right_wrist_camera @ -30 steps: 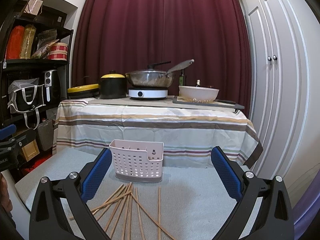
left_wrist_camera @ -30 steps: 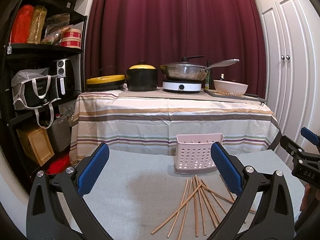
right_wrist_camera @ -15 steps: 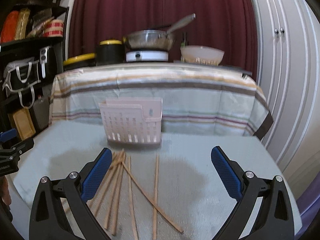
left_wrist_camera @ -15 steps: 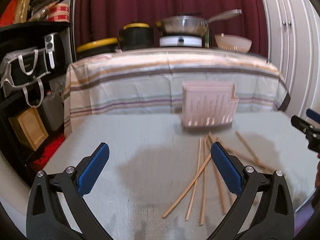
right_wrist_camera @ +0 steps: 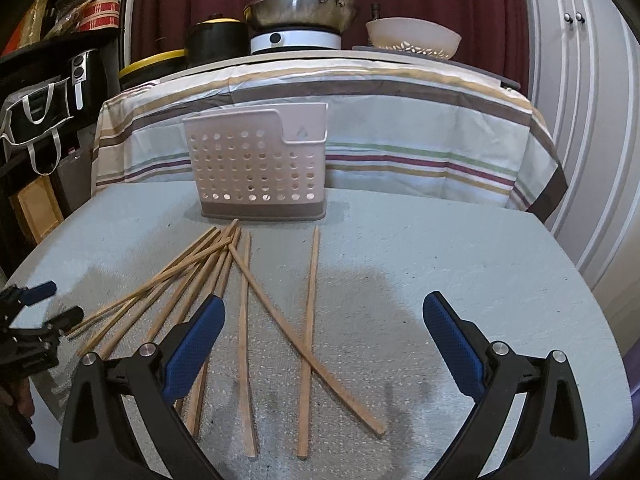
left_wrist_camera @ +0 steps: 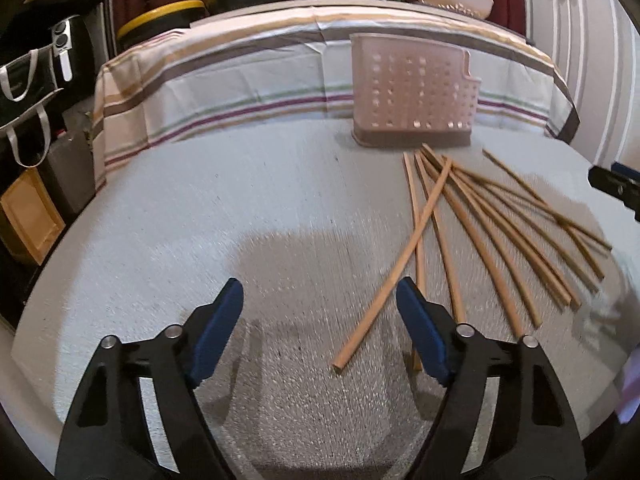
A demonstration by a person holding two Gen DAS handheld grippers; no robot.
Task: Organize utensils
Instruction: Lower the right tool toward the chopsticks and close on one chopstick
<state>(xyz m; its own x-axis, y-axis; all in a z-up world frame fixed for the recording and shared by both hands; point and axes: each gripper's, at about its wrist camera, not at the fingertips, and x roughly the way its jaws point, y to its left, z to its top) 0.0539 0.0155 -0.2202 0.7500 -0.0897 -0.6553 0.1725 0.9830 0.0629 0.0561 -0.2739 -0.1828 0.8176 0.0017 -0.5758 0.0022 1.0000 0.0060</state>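
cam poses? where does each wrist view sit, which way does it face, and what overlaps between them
Left wrist: on the left tool, angled down at the grey mat; jaws closing on nothing; right tool's tip at the right edge.
Right wrist: on the right tool, open, angled down; left tool at the left edge.
Shared: chopsticks, pink basket, striped table behind.

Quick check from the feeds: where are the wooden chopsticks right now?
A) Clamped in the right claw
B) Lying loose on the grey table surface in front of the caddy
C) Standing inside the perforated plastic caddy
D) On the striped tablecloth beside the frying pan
B: the thin wooden chopsticks lie scattered flat on the grey table surface in front of the pale perforated plastic caddy, and none is in a claw.
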